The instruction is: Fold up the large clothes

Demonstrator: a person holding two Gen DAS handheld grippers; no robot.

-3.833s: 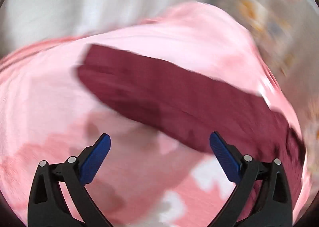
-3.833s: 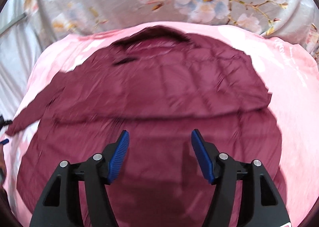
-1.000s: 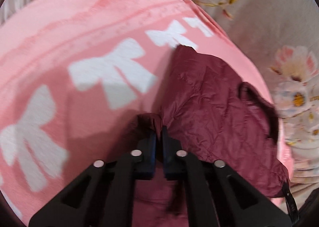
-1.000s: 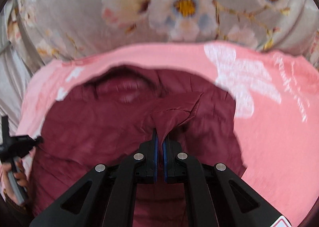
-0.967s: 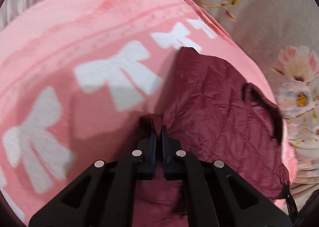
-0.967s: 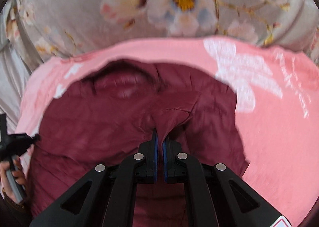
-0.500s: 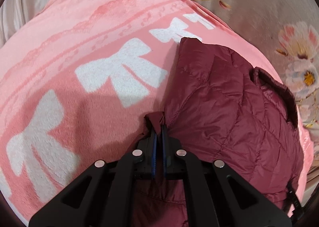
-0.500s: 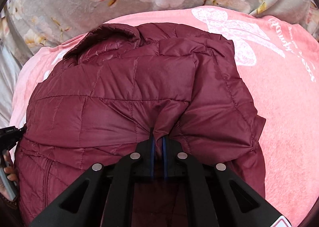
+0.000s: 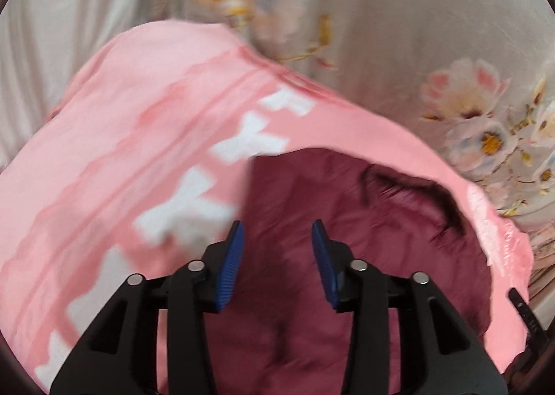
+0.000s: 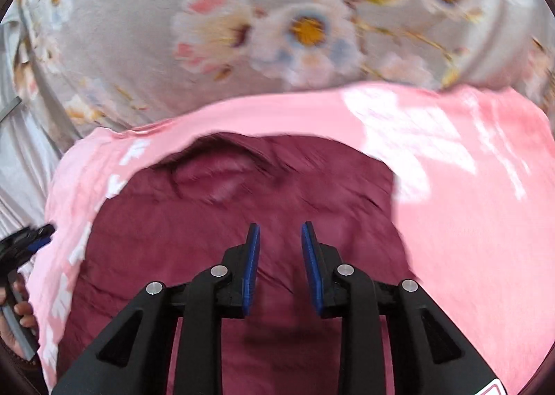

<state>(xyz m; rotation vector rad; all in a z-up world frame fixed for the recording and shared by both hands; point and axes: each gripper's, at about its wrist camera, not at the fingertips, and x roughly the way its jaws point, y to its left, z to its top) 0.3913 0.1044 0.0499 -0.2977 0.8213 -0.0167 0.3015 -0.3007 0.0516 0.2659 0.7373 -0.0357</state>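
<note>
A dark red quilted jacket [image 9: 312,207] [image 10: 242,221] lies folded on a pink blanket [image 9: 121,152] [image 10: 468,238] with white bow prints. My left gripper [image 9: 276,233] hovers above the jacket's left edge. Its jaws are opening, and nothing is between the blue pads. My right gripper [image 10: 280,232] hangs over the middle of the jacket, below the collar [image 10: 215,166]. Its jaws are opening too, with a clear gap and no fabric between them. In the right wrist view the left gripper [image 10: 31,242] also shows at the far left edge, held by a hand [image 10: 20,308].
Grey bedding with a flower print [image 10: 305,30] [image 9: 468,100] lies beyond the blanket. White pleated cloth [image 9: 52,13] fills the upper left of the left wrist view. The blanket spreads wide to the right of the jacket.
Both grippers have let go of the jacket fabric, parted their jaws and lifted away from it. The released folds now lie flat on the jacket.
</note>
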